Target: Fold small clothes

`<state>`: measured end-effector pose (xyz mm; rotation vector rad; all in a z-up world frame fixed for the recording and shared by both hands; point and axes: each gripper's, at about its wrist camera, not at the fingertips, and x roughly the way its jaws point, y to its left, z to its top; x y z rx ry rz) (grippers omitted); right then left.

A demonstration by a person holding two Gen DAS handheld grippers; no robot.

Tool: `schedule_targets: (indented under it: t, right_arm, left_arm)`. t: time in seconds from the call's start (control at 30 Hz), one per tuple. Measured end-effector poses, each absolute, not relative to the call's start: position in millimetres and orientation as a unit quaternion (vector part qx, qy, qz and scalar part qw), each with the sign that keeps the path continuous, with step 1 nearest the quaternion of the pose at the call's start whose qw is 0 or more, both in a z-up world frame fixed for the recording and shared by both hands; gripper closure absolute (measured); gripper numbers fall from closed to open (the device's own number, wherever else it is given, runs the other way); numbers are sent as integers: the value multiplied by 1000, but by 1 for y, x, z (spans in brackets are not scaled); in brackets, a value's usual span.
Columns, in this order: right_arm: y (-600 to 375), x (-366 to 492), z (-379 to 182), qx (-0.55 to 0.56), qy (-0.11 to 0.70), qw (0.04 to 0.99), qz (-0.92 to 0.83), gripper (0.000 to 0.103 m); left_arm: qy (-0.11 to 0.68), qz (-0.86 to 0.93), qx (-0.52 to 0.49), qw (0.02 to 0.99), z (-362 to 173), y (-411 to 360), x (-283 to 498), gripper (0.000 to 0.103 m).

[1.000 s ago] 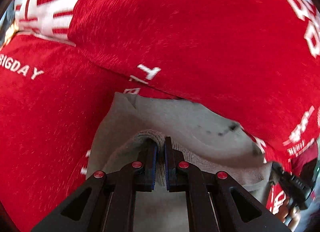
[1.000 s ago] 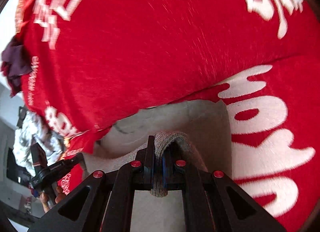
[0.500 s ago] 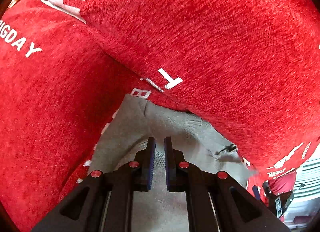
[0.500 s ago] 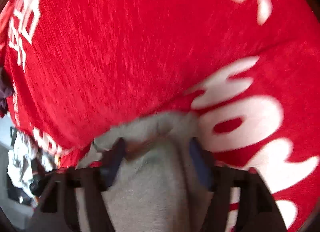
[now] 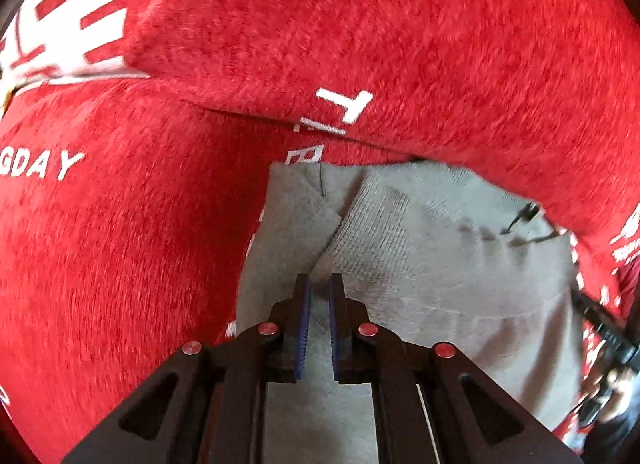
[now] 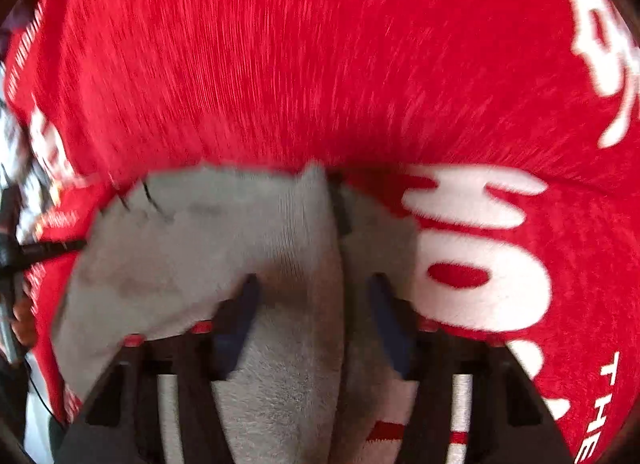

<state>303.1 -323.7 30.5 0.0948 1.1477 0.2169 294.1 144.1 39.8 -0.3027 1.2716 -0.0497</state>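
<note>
Red plush cover (image 5: 400,44) with white lettering fills nearly everything behind the work in both wrist views; whether it drapes a sofa, a bed or a tabletop cannot be told. Against its fold lies the grey garment (image 5: 420,264), a small knitted piece, now folded over itself with a ribbed edge running diagonally across a flatter layer.

One second ago both tongs were pinching a bunched grey edge. Half a second ago the left pair had parted slightly and the right pair had sprung wide. Now the left tongs (image 5: 318,284) stand a little apart just above the garment, blue pads showing, with cloth visible below the gap but nothing clamped. The right tongs (image 6: 314,288) are spread wide over the same garment (image 6: 200,244), also holding nothing; that view is blurred by motion.

So the change is a release: the carried edge has been laid down and let go. It suggests one fold is complete, with the garment resting near the cover's crease. The next step is probably a fresh grip for a second fold, or smoothing. Being soft knit, the top layer could slide if brushed as the tongs draw away.
</note>
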Motion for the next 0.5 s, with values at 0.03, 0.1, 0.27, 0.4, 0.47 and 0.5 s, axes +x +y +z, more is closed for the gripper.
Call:
schedule_targets:
  t: [0.03,0.1,0.27,0.4,0.47,0.5]
  right_arm:
    - [-324,303,28,44,538,835,102,61]
    - [-328,302,28,61,535,835,110,78]
    - [-333,300,27,80,534,832,128,80]
    - [-337,300,23,105,531,831,127,80]
    - [-337,301,22,112,530,831,125,80]
    - [-337,301,22,114,527,833,124,80]
  left_arm:
    - [590,-26,-136,796,39,144,295,95]
    - [587,-36,-141,797,38,145,296,95]
    - [576,-84,-156,798,45,149,297,95]
    - [572,-136,-180,789,47,143,300,95]
    - [579,-134,-168,787,45,136,302,95]
    - [580,-124,-158,789,44,133,304,95]
